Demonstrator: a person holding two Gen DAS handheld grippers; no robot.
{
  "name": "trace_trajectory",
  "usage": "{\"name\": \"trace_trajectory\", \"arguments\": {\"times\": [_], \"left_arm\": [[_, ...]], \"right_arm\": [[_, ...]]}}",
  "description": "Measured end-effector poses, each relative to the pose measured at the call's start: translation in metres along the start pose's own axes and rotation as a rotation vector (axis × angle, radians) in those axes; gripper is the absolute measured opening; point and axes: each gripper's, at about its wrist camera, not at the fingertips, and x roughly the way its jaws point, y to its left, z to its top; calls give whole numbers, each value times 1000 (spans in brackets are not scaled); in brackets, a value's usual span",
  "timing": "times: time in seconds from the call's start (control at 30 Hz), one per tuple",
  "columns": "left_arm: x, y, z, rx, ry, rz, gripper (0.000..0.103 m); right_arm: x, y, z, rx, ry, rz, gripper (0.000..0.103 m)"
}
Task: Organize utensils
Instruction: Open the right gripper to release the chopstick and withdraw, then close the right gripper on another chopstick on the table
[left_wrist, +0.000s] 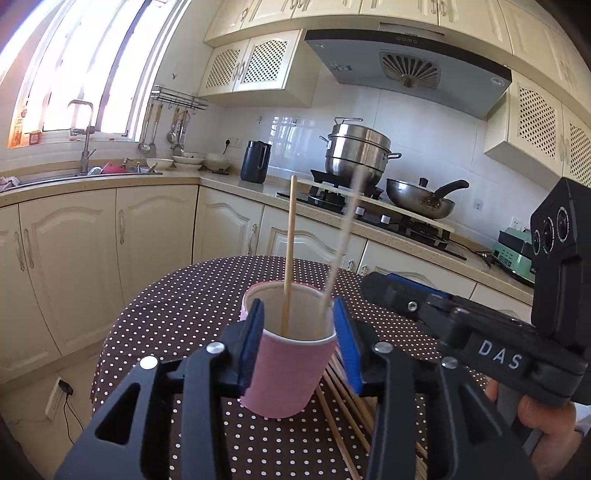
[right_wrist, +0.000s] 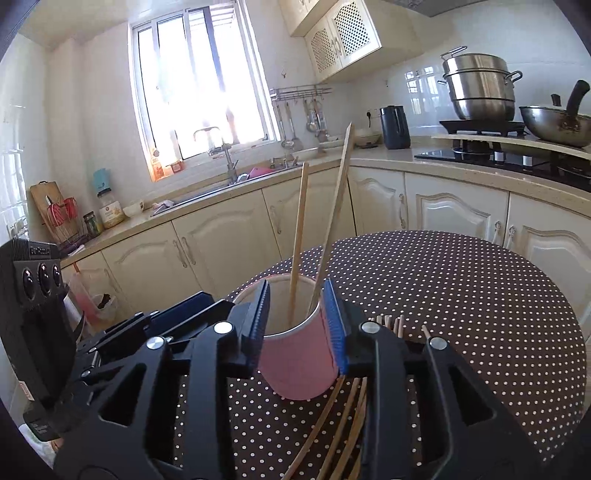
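A pink paper cup (left_wrist: 284, 373) stands on the dotted table between the blue pads of my left gripper (left_wrist: 297, 332), which is shut on it. One wooden chopstick (left_wrist: 290, 254) stands in the cup; a second chopstick (left_wrist: 341, 247) is blurred, leaning at the right rim. In the right wrist view the same cup (right_wrist: 299, 365) shows between the pads of my right gripper (right_wrist: 295, 314), which is open and holds nothing, with both chopsticks (right_wrist: 299, 236) standing in the cup. Several more chopsticks (right_wrist: 343, 424) lie on the table under that gripper.
The round table (right_wrist: 480, 302) has a brown polka-dot cloth. Cream cabinets, a sink (right_wrist: 229, 181) and a stove with a steel pot (left_wrist: 356, 151) and wok (left_wrist: 421, 199) stand behind. The right gripper body (left_wrist: 480, 325) is close on the right.
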Motion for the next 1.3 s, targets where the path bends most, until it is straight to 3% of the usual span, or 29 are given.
{"name": "trace_trajectory", "arguments": {"times": [0.03, 0.1, 0.3, 0.53, 0.77, 0.93, 1.03, 1.3], "left_arm": [[-2, -1, 1, 1, -1, 3, 42], [-7, -6, 3, 11, -1, 6, 45], [-16, -22, 6, 12, 26, -8, 52], [-7, -37, -2, 6, 158, -27, 52], [16, -49, -15, 2, 313, -27, 52], [34, -52, -25, 26, 447, 28, 52], [45, -49, -32, 16, 512, 39, 33], [81, -52, -48, 32, 659, 97, 30]], "right_arm": [[-4, 0, 1, 0, -5, -3, 33], [-13, -2, 3, 4, -18, -7, 45], [-36, -9, 7, -5, -32, -20, 45], [-56, -31, 3, -2, 6, -73, 45], [-57, -59, -8, 21, 120, -126, 45], [-49, -75, -20, 38, 212, -148, 45], [-40, -83, -28, 41, 278, -159, 45], [-8, -96, -39, 12, 465, -180, 45]]}}
